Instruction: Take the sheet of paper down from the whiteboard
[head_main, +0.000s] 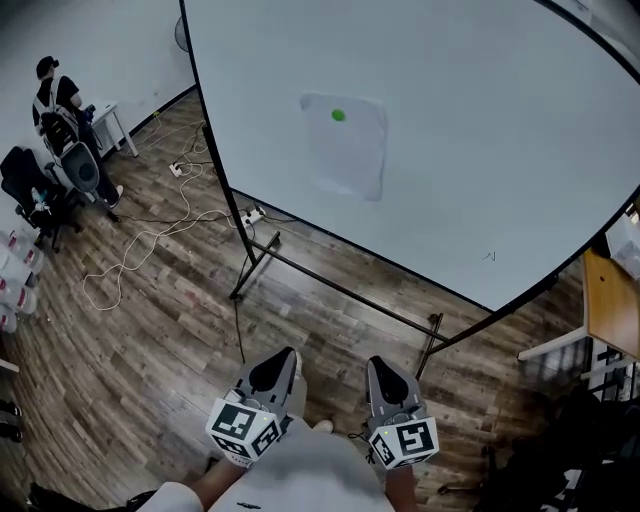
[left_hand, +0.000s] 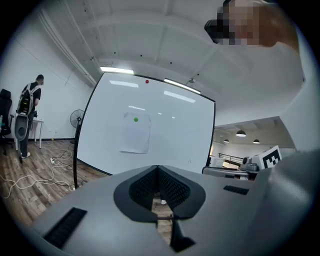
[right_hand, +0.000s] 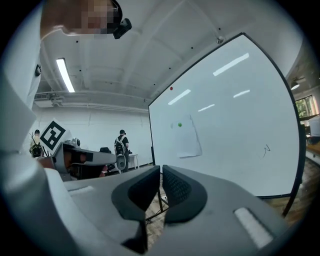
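A white sheet of paper (head_main: 345, 150) hangs on the whiteboard (head_main: 480, 150), pinned near its top by a green magnet (head_main: 338, 115). Its lower right corner curls a little off the board. Both grippers are held low and close to the person's body, well short of the board. My left gripper (head_main: 287, 354) is shut with nothing in it, and my right gripper (head_main: 379, 364) beside it is also shut and empty. In the left gripper view the paper (left_hand: 136, 135) shows above my closed left gripper (left_hand: 157, 168). In the right gripper view the paper (right_hand: 189, 137) lies up and right of my right gripper (right_hand: 161, 168).
The board's black stand (head_main: 255, 265) spreads its legs over the wood floor. White cables (head_main: 130, 250) trail on the floor at left. A person (head_main: 55, 95) and an office chair (head_main: 35, 190) are far left. A wooden desk (head_main: 610, 300) is at right. A red magnet (left_hand: 147, 81) sits at the board's top.
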